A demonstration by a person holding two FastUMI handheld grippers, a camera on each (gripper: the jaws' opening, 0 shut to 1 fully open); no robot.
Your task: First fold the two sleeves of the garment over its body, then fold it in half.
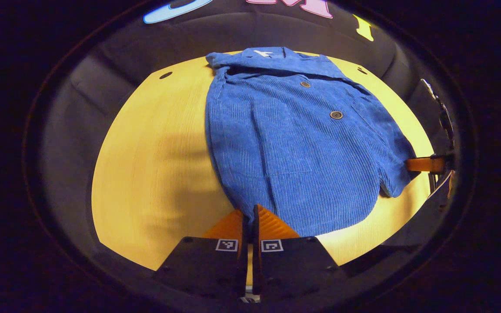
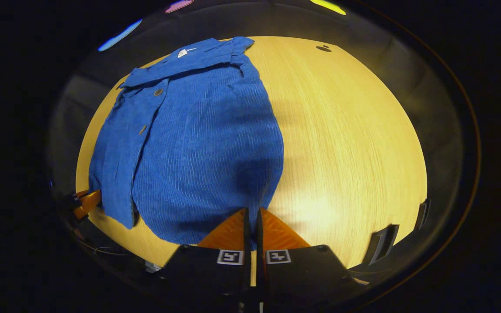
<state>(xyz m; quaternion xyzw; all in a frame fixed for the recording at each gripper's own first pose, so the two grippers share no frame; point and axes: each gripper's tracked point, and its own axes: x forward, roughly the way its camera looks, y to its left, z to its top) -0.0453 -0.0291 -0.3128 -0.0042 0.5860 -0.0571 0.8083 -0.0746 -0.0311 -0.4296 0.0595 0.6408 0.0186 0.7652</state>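
Observation:
A blue corduroy garment (image 1: 294, 143) lies flat on the yellow wooden table (image 1: 155, 165), collar at the far side and hem toward me. In the left gripper view my left gripper (image 1: 248, 208) is shut on the hem's left corner, its orange fingers pressed together. The right gripper (image 1: 424, 164) meets the hem's right corner at that view's right edge. In the right gripper view the garment (image 2: 198, 143) spreads to the left, and my right gripper (image 2: 252, 211) is shut on its near right corner. The left gripper (image 2: 86, 201) touches the opposite hem corner far left.
Bare tabletop (image 2: 346, 139) stretches to the right of the garment in the right gripper view. Small dark holes (image 1: 165, 75) mark the table's far corners. Black clips (image 2: 383, 243) sit on the near table edge.

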